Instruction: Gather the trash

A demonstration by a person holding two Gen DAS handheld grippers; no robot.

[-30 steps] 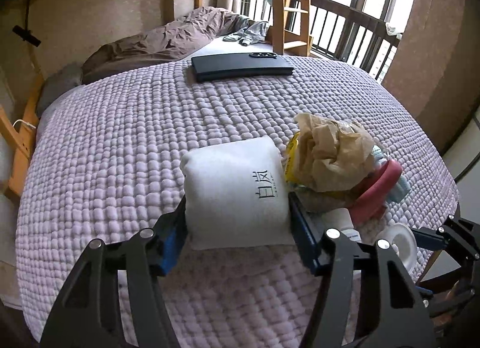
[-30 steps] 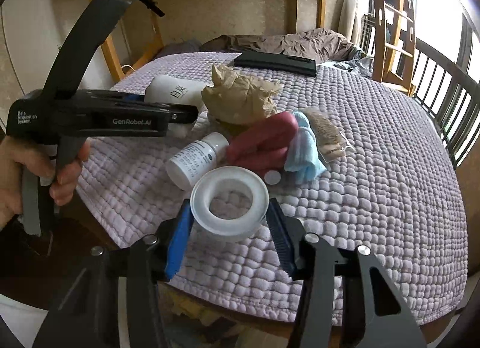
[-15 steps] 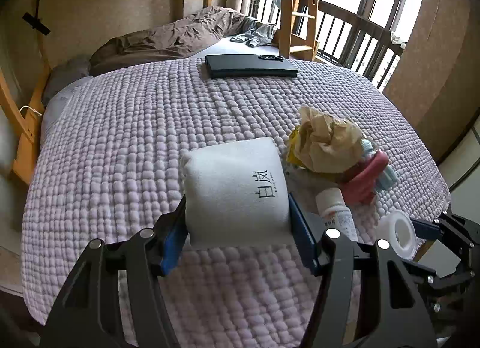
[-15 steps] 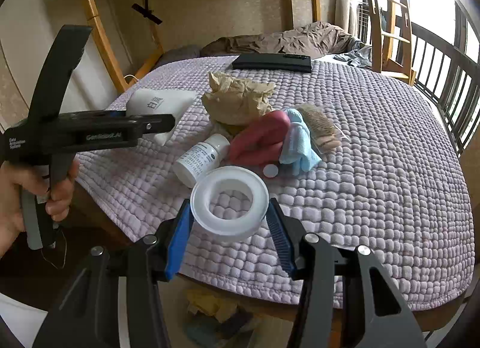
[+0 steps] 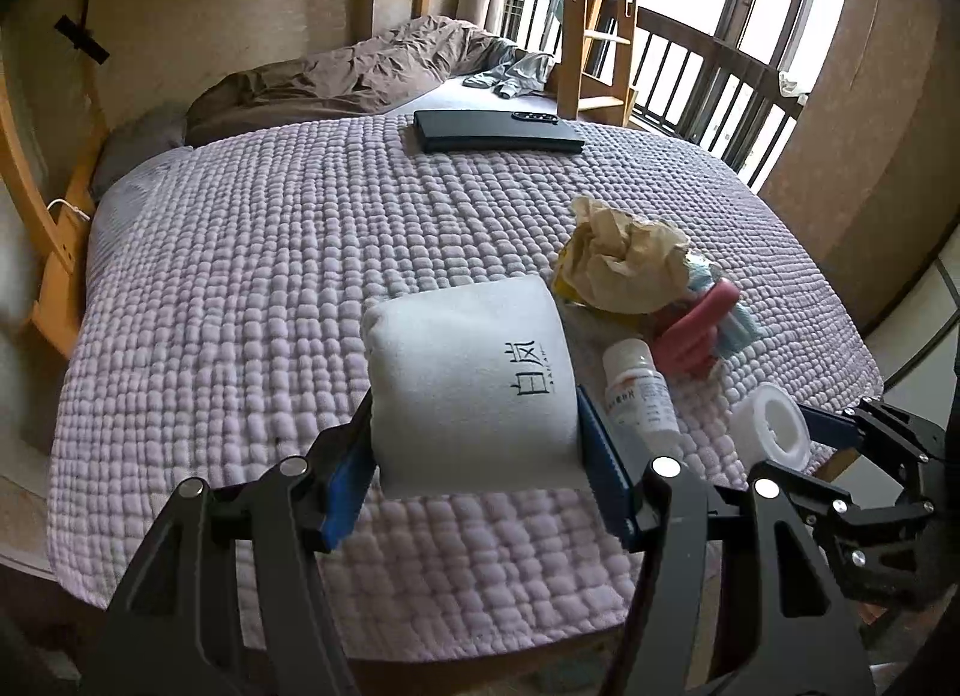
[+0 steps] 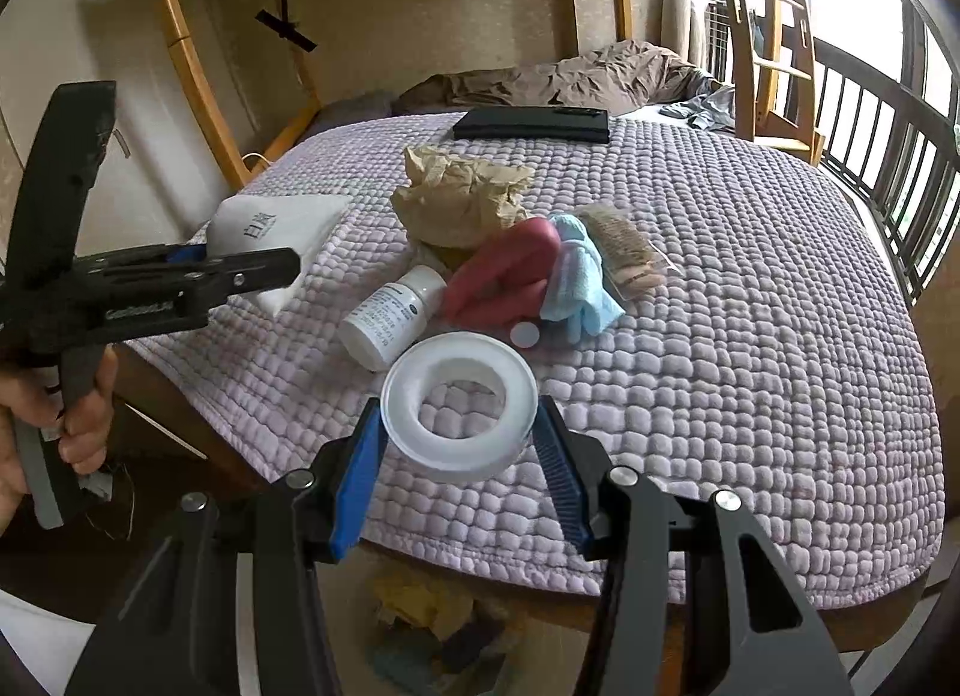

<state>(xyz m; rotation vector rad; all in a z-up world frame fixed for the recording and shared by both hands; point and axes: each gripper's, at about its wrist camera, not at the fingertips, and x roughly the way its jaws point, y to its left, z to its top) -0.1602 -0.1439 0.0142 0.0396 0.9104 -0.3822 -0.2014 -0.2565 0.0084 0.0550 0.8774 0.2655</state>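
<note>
My left gripper (image 5: 474, 456) is shut on a white soft pack with black characters (image 5: 474, 384), held above the near edge of the bed. It also shows in the right wrist view (image 6: 270, 228). My right gripper (image 6: 459, 456) is shut on a white tape roll (image 6: 459, 414), seen too in the left wrist view (image 5: 771, 426). On the quilt (image 6: 750, 306) lie a crumpled brown paper bag (image 6: 462, 198), a white pill bottle (image 6: 390, 318), a red item (image 6: 504, 276), a light blue cloth (image 6: 579, 282) and a clear packet (image 6: 627, 255).
A black flat case (image 5: 498, 132) lies far back on the bed, with a brown duvet (image 5: 336, 84) behind it. A wooden ladder (image 5: 594, 12) and a balcony railing (image 5: 720, 90) stand at the right. Below the bed edge is a heap of trash (image 6: 432, 624).
Both grippers have pulled back and up from the bed with their loads. The pill bottle and trash pile now look farther away.
</note>
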